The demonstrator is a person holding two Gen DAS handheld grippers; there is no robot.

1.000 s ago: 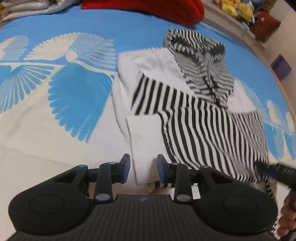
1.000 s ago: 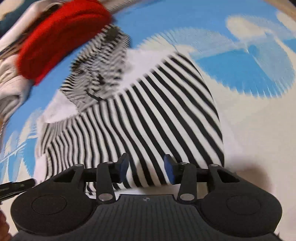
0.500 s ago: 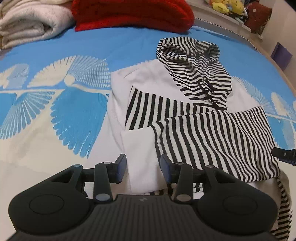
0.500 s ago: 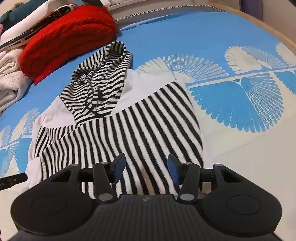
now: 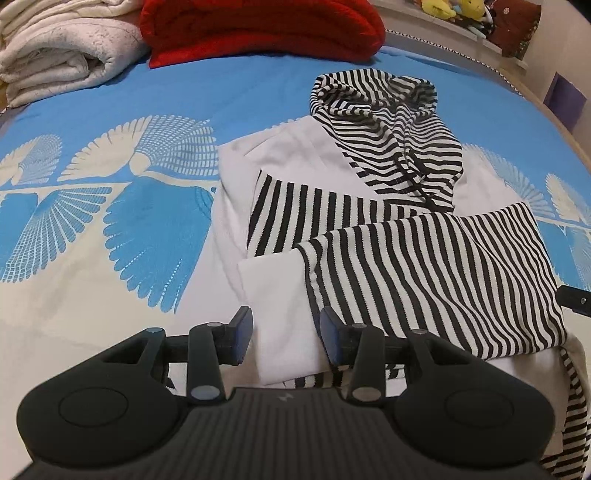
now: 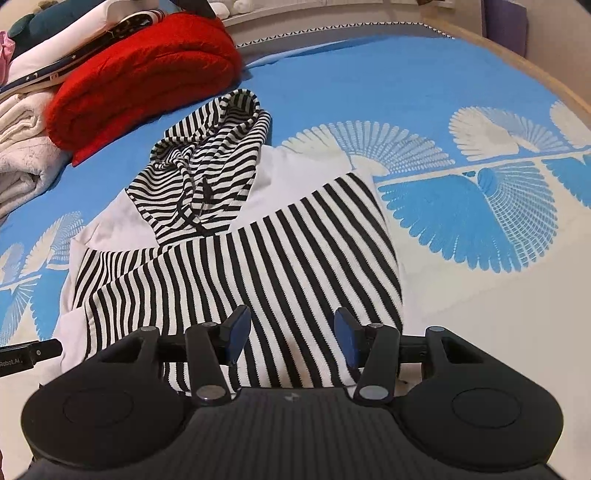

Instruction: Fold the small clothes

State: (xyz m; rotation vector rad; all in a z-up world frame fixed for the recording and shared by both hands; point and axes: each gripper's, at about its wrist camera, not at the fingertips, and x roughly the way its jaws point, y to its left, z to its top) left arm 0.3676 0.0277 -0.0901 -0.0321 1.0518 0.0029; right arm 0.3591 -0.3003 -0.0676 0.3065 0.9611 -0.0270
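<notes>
A small black-and-white striped hoodie (image 5: 424, 266) with white panels lies on the blue patterned bedspread (image 5: 110, 221), hood at the far end, its striped lower part folded up over the body. It also shows in the right wrist view (image 6: 258, 266). My left gripper (image 5: 284, 334) is open and empty, hovering over the hoodie's near white edge. My right gripper (image 6: 291, 334) is open and empty, above the folded striped part's near edge. The right gripper's tip shows at the right edge of the left wrist view (image 5: 576, 299).
A folded red knit (image 5: 266, 26) and a rolled white blanket (image 5: 62, 44) lie at the bed's far end; they also show in the right wrist view, the red knit (image 6: 144, 77) beside the blanket (image 6: 22, 147). Plush toys (image 5: 454, 7) sit on a shelf beyond. The bed's wooden edge (image 6: 535, 70) runs along the right.
Both grippers have drawn back and risen from the hoodie. The striped lower part now lies flat, folded over the body. Both jaws have opened slightly wider.
</notes>
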